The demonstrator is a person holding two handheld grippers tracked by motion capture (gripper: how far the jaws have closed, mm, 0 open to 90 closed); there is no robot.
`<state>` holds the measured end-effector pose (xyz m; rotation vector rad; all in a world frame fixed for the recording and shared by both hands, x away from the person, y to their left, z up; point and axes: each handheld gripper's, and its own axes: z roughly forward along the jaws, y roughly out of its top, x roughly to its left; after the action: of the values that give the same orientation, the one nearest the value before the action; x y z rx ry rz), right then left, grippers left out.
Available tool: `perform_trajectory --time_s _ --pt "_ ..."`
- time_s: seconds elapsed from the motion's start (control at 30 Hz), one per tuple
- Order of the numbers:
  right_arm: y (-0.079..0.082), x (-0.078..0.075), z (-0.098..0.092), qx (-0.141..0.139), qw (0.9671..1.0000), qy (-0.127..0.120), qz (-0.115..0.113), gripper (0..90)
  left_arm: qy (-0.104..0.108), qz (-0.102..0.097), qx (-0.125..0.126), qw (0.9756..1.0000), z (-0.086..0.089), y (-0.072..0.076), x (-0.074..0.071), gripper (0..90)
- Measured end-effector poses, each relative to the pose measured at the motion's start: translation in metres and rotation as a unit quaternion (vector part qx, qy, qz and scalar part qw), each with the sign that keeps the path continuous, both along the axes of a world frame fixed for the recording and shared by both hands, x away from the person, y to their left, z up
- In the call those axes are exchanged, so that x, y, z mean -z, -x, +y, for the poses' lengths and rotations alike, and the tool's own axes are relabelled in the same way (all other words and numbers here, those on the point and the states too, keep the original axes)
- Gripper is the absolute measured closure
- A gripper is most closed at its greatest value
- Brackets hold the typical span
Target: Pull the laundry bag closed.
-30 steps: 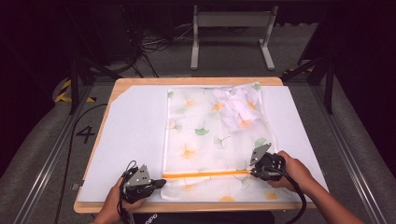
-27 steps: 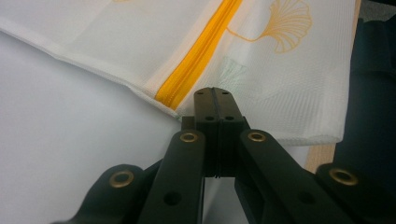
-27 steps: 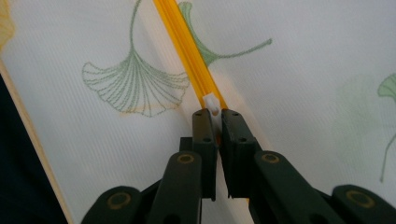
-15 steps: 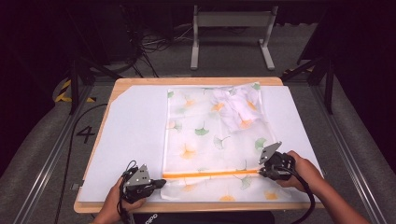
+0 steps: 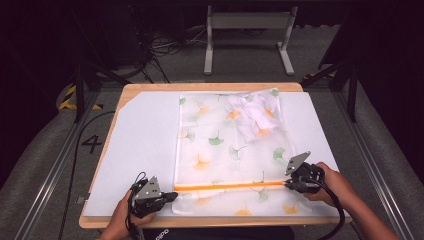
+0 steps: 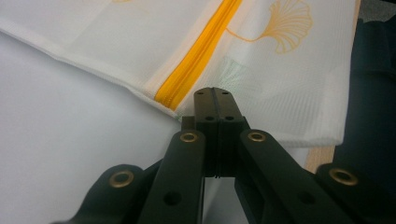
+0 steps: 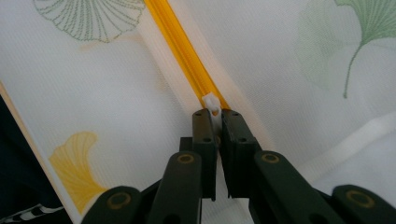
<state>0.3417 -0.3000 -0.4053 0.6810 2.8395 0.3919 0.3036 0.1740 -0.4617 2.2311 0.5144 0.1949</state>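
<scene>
Left gripper (image 5: 167,196) sits at the near-left corner of the mesh laundry bag (image 5: 227,145), jaws pressed together at the bag's edge just below the orange zipper (image 5: 230,186); whether fabric is pinched, can't tell. Bag lies flat on the white sheet (image 5: 142,145) covering the table (image 5: 125,97), white garment (image 5: 250,112) bunched inside at the far end. Right gripper (image 5: 289,183) at the zipper's right end, jaws clamped on the white zipper pull (image 7: 212,103).
</scene>
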Motion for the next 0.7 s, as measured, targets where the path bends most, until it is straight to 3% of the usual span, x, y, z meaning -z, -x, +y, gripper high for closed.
perform_trajectory --time_s 0.7 --pt "0.002 -0.003 -0.026 0.026 0.9996 -0.005 -0.005 84.6 0.002 0.002 0.000 1.0000 0.000 -0.001 0.000 90.0"
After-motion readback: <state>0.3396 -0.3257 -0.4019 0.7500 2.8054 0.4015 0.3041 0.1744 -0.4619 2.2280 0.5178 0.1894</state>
